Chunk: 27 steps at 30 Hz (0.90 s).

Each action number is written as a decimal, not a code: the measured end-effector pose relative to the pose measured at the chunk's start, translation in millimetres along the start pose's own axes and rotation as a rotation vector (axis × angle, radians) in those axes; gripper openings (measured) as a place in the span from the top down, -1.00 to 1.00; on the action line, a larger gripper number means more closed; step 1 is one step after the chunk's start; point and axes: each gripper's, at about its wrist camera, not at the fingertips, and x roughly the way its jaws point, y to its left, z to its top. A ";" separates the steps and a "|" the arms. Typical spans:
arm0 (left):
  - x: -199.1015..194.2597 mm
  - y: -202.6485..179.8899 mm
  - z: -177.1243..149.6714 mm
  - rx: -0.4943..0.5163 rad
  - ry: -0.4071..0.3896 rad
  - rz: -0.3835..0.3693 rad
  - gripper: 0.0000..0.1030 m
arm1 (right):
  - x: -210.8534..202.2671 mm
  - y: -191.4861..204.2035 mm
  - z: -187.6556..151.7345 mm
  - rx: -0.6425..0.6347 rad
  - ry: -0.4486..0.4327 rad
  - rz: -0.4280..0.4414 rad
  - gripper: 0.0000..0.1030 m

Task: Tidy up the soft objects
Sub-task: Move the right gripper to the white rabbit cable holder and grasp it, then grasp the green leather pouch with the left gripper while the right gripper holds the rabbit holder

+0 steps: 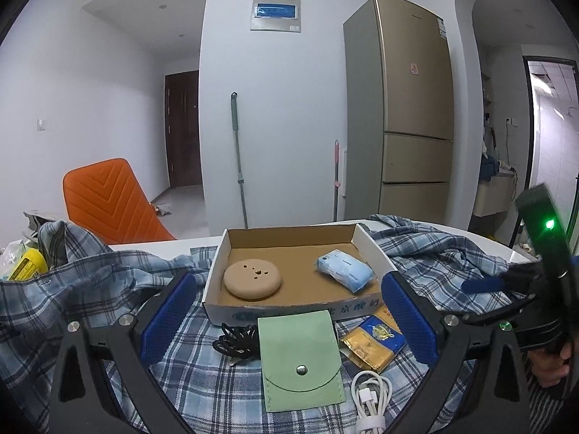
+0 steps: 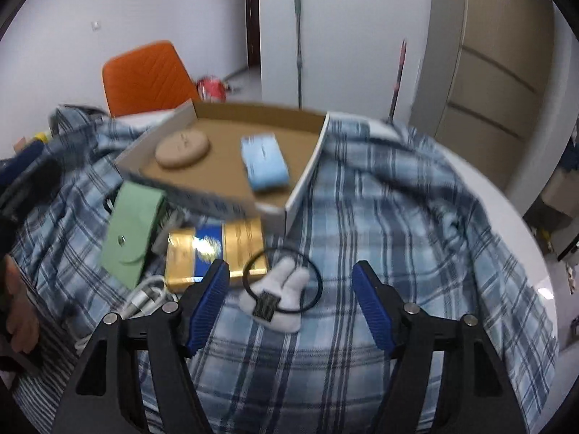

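A shallow cardboard box [image 1: 220, 253] [image 2: 307, 166] lies on a blue plaid cloth [image 1: 90, 289] [image 2: 398, 217]. Inside it are a tan round pad [image 1: 252, 280] [image 2: 182, 150] and a light blue tissue pack [image 1: 344, 269] [image 2: 265, 166]. In front of the box lie a green snap pouch [image 1: 300, 358] [image 2: 132, 231], a gold and blue packet [image 1: 374, 340] [image 2: 213, 249], a black hair claw [image 1: 235, 338] and a white cable [image 1: 371, 398] [image 2: 144, 296]. My left gripper [image 1: 289, 303] stands open over the pouch. My right gripper [image 2: 291, 285] is open around a white bunny hair tie [image 2: 282, 296], pads apart from it.
An orange chair [image 1: 108, 199] [image 2: 148, 72] stands behind the white table [image 1: 152, 244] [image 2: 506, 217]. A fridge [image 1: 409, 108], a mop [image 1: 239, 159] and a pink-handled tool [image 1: 336, 177] stand by the far wall. A yellow item [image 1: 25, 266] lies at the left edge. A hand [image 2: 18, 307] shows at the left.
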 end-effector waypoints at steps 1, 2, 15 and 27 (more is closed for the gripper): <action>0.4 0.7 -0.2 -0.004 0.002 0.000 -1.00 | 2.8 -1.2 -0.6 0.003 0.015 0.017 -0.34; 0.7 1.3 -0.2 -0.007 0.004 0.001 -1.00 | 6.2 -2.0 -1.5 0.003 0.030 0.029 -0.34; 9.0 3.4 -2.1 -0.020 0.049 0.001 -1.00 | 28.0 4.8 -7.5 -0.032 0.146 0.065 0.20; 46.2 1.9 -9.7 -0.005 0.243 0.016 -1.00 | -0.6 9.0 -8.2 -0.058 -0.007 0.075 0.32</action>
